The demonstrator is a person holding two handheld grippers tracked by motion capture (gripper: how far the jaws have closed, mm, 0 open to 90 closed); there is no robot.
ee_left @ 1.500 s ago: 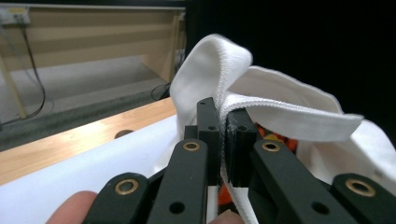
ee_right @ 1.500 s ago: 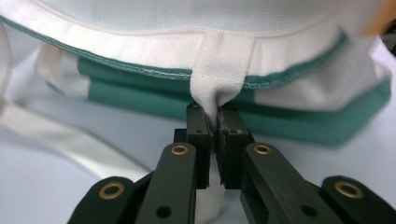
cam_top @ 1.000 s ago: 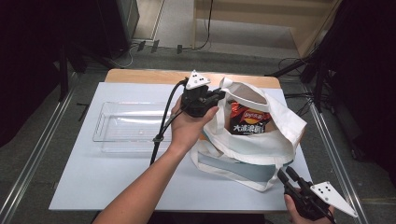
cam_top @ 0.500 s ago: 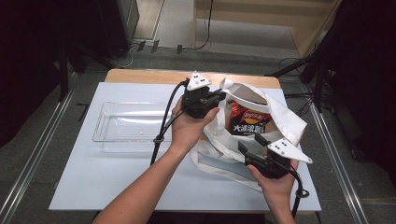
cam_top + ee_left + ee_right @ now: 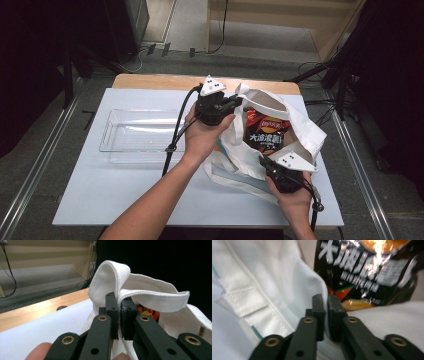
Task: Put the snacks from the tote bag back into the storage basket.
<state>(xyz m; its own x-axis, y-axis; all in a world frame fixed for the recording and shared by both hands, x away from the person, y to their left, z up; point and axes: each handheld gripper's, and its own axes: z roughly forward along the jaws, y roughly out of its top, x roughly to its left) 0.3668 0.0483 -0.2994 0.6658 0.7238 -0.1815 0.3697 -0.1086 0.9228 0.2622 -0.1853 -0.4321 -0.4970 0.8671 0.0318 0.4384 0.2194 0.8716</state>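
Observation:
A white cloth tote bag [image 5: 305, 132] lies open on the white mat, with a black bag of crisps [image 5: 265, 132] inside it. My left gripper [image 5: 236, 102] is shut on the bag's far-left rim and holds it up; in the left gripper view the jaws [image 5: 119, 315] pinch the folded white hem [image 5: 112, 277]. My right gripper [image 5: 263, 161] is at the bag's near rim. Its jaws [image 5: 327, 312] have just been closing, and the white cloth [image 5: 274, 277] is caught between them, with the crisps bag [image 5: 367, 267] just beyond.
A clear plastic tray [image 5: 107, 135] sits on the mat to the left of the bag. The white mat [image 5: 100, 190] covers a wooden table [image 5: 160, 81]. The left gripper's black cable [image 5: 175, 135] hangs over the tray's right end.
My right hand has come in from the table's near right corner to the bag's near rim, and its jaws have shut on the cloth. The left gripper has kept its hold and place.

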